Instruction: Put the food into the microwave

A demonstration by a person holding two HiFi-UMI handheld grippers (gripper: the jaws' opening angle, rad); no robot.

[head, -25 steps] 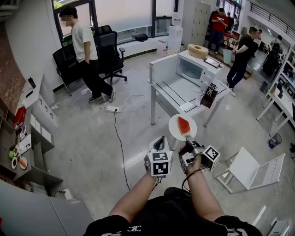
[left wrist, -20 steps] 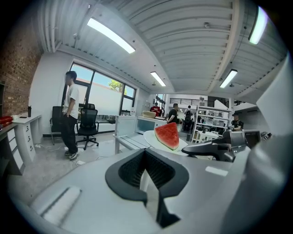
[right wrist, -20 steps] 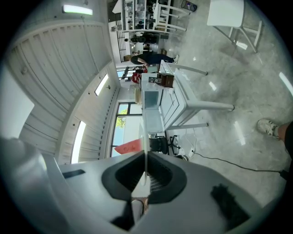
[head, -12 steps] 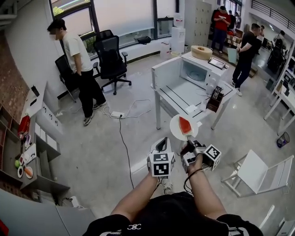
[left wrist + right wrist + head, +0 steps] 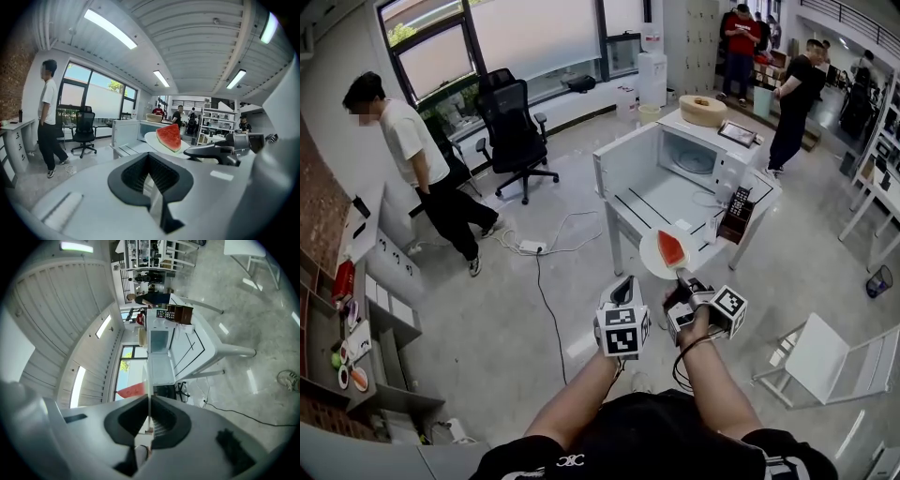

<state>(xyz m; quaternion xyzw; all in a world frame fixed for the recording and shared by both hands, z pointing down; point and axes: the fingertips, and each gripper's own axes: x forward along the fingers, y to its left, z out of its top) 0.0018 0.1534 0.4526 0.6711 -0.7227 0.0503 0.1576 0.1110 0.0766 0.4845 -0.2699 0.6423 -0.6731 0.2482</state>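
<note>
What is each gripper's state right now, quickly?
Left gripper: closed, empty.
Right gripper: closed on the plate carrying watermelon.

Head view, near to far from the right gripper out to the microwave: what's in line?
right gripper, shut on the plate rim → plate → watermelon slice lying on it → table → microwave, door open
</note>
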